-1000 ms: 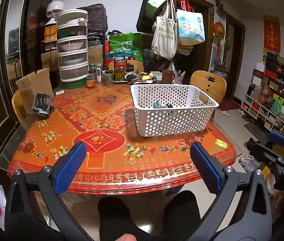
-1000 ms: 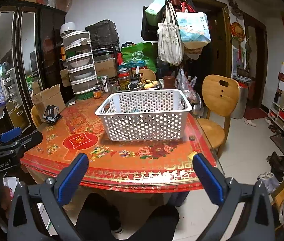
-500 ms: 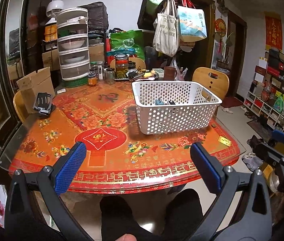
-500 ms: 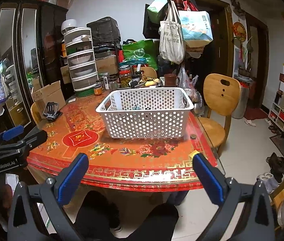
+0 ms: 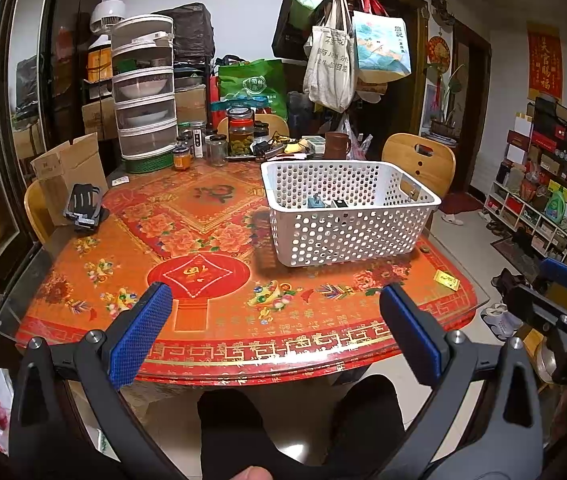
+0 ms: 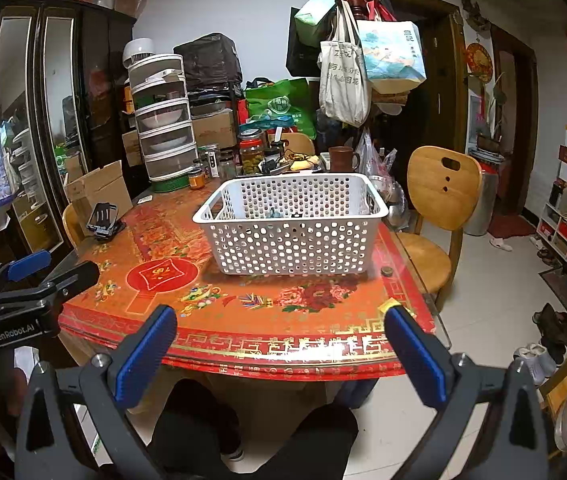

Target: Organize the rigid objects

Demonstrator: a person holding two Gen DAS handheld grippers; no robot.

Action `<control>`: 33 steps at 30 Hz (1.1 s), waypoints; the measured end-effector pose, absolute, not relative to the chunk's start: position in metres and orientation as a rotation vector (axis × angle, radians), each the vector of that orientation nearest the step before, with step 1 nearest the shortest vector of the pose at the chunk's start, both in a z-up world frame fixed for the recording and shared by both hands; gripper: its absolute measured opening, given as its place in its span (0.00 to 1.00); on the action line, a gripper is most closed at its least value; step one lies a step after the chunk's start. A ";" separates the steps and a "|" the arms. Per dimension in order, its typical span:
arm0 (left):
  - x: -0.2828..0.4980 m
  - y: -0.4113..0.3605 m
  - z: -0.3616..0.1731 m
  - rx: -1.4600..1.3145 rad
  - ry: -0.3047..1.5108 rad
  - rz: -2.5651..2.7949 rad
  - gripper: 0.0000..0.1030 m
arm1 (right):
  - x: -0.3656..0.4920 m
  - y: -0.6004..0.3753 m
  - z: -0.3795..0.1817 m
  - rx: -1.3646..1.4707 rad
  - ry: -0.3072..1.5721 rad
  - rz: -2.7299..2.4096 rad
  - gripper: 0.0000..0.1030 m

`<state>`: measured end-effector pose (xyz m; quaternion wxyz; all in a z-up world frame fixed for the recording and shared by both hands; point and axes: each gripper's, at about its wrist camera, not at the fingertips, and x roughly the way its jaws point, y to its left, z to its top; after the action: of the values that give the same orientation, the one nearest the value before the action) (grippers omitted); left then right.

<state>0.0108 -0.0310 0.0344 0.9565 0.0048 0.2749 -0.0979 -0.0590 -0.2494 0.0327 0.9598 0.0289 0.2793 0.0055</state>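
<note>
A white perforated basket (image 5: 353,224) (image 6: 295,236) stands on the red flowered table (image 5: 211,208) (image 6: 243,308) and holds a few small dark items at its bottom. A small gold packet (image 5: 446,280) lies near the table's right front edge, and a small round coin-like piece (image 6: 386,271) sits beside the basket. My left gripper (image 5: 275,322) hangs open and empty before the table's near edge. My right gripper (image 6: 283,342) is also open and empty, off the front right edge.
A black phone stand (image 5: 83,206) sits at the table's left. Jars (image 5: 241,132), a stacked food cover (image 5: 145,96) and a brown mug (image 5: 335,145) crowd the far side. Wooden chairs (image 6: 439,200) stand right. A person's dark-clad knees (image 5: 299,420) are below the grippers.
Both grippers have drawn back and risen slightly; the table and basket sit a little lower and farther in view. Both stay open and empty.
</note>
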 end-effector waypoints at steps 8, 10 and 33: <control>0.010 -0.033 0.035 0.009 0.558 -0.198 0.99 | -0.061 -0.246 0.033 0.055 0.565 0.016 1.00; 0.010 -0.033 0.035 0.007 0.557 -0.199 0.99 | -0.061 -0.246 0.033 0.055 0.565 0.016 1.00; 0.009 -0.035 0.032 0.012 0.564 -0.206 0.99 | -0.062 -0.244 0.033 0.052 0.565 0.017 1.00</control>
<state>0.0089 -0.0347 0.0322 0.9553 0.0060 0.2778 -0.1014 -0.0616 -0.2441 0.0335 0.9600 0.0255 0.2786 0.0083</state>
